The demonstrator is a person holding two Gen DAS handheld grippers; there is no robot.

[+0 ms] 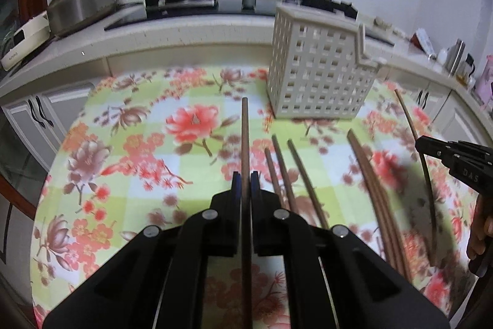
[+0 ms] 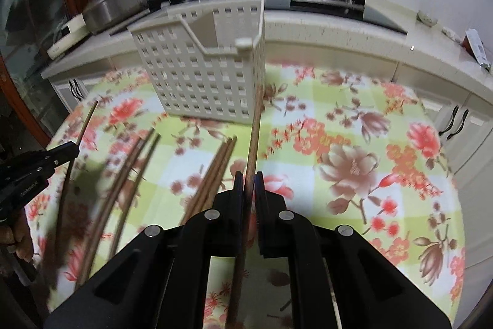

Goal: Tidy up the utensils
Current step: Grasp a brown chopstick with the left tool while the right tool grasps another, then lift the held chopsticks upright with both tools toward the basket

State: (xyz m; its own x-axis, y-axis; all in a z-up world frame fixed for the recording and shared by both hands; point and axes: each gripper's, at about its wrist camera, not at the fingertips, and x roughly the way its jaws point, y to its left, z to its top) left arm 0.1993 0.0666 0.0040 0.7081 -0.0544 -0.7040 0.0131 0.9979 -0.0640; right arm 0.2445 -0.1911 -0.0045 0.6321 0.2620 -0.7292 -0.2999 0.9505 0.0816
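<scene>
In the left wrist view, the left gripper (image 1: pixel 245 185) has its jaws pinched tight on a single brown chopstick (image 1: pixel 245 137), which runs forward between them toward the perforated white utensil holder (image 1: pixel 320 67) standing near the far edge of the floral tablecloth (image 1: pixel 123 144). The stick looks light, stiff and smooth, so a grip partway along its length probably leaves it free to pivot or slip. More loose chopsticks (image 1: pixel 295 174) lie on the cloth; the right gripper (image 1: pixel 431 148) enters at the right edge, blurred. In the right wrist view, the right gripper (image 2: pixel 249 187) is likewise clamped on its own chopstick (image 2: pixel 254 137), whose tip crosses the holder's near corner. Motion blur smears the pile, so no count is possible, and the holder's interior is mostly hidden.
</scene>
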